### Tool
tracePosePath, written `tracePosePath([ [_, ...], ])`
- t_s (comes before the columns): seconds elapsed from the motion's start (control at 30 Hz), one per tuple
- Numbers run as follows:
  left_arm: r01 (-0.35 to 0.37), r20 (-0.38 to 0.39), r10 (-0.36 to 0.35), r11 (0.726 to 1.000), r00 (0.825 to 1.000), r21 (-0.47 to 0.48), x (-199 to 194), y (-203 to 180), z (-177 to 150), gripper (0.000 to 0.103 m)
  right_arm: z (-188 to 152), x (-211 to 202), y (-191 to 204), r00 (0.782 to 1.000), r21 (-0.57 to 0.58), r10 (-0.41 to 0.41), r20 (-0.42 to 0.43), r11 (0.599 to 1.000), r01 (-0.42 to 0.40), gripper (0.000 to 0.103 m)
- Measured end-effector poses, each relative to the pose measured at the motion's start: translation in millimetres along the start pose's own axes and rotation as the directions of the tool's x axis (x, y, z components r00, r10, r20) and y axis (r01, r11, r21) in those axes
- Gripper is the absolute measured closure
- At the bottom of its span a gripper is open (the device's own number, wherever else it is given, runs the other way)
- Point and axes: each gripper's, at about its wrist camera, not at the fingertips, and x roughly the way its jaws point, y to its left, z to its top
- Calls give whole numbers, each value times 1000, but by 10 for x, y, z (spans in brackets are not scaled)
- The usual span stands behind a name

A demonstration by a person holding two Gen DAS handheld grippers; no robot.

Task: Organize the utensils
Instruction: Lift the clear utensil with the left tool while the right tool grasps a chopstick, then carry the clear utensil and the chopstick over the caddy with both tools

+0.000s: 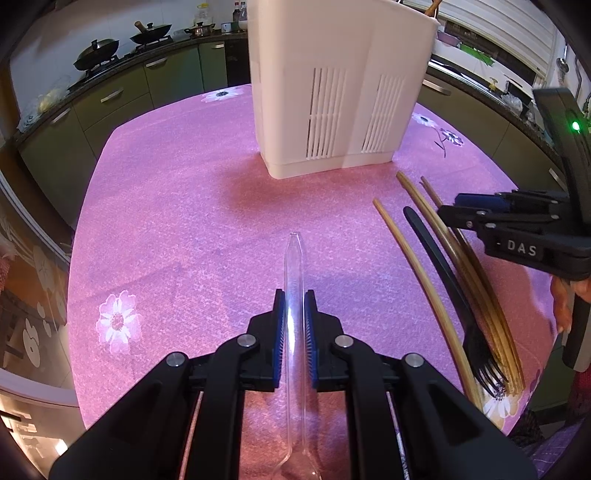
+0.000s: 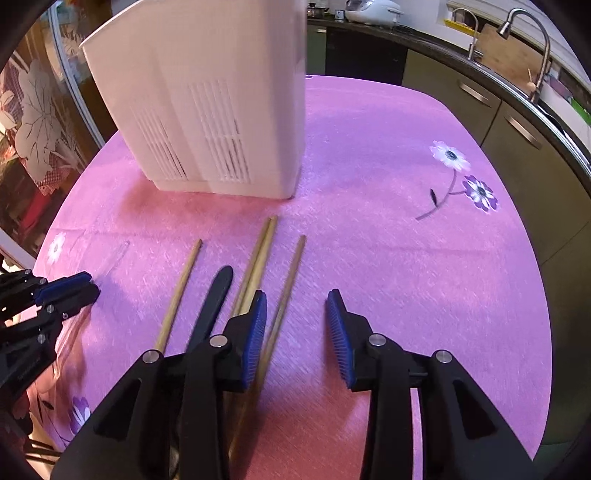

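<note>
Left hand-held gripper [image 1: 294, 310] is clamping a clear glass spoon [image 1: 294, 280] over the pink surface [image 1: 184, 221]; right hand-held gripper [image 2: 296, 306] is sitting open, empty, over the chopsticks [image 2: 286, 288].

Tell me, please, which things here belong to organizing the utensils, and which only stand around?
For the job:
clear glass spoon, held in the left gripper
wooden chopsticks
black-handled fork
white utensil holder
right gripper, open

Lying about:
woks
faucet
rice cooker

holder [image 1: 343, 74] top: cut off by frame edge; fork [image 1: 443, 273] tines: half hidden under chopsticks [image 1: 476, 280]; spoon [image 1: 293, 280] bowl: cropped
</note>
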Motion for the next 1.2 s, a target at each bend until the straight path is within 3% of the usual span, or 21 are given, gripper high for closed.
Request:
tracePosePath([
  [0.1, 1, -3, -1, 1000, 1000, 9, 16, -34, 22, 93, 74, 38, 45, 1000, -11, 6, -4, 1000, -6, 70],
  [0.13, 0, -6, 0, 1000, 1000, 11, 21, -39, 30, 93, 100, 50, 50, 1000, -16, 10, -6, 1000, -10, 76],
  [0.17, 1, -10, -1, 1000, 1000, 13, 25, -44, 40, 93, 126, 57, 60, 1000, -24, 20, -11, 1000, -20, 91],
  [0.27, 11, -25, -10, 1000, 1000, 19, 38, -29, 73, 93, 168, 59, 59, 998, -24, 58, -29, 998, -59, 97],
  [0.57, 62, -41, -62, 998, 997, 5, 43, -5, 116, 93, 233, -496, -283, 978, 55, 177, 113, 981, -184, 97],
  [0.87, 58, 55, -58, 998, 997, 2, -324, -7, 274, 93, 216, -1125, -431, 943, 54, 216, 255, 970, -237, 97],
  [1.2, 109, 175, -106, 994, 979, -9, -886, -59, 510, 93, 201, -1479, -435, 913, 31, 248, 325, 962, -272, 97],
])
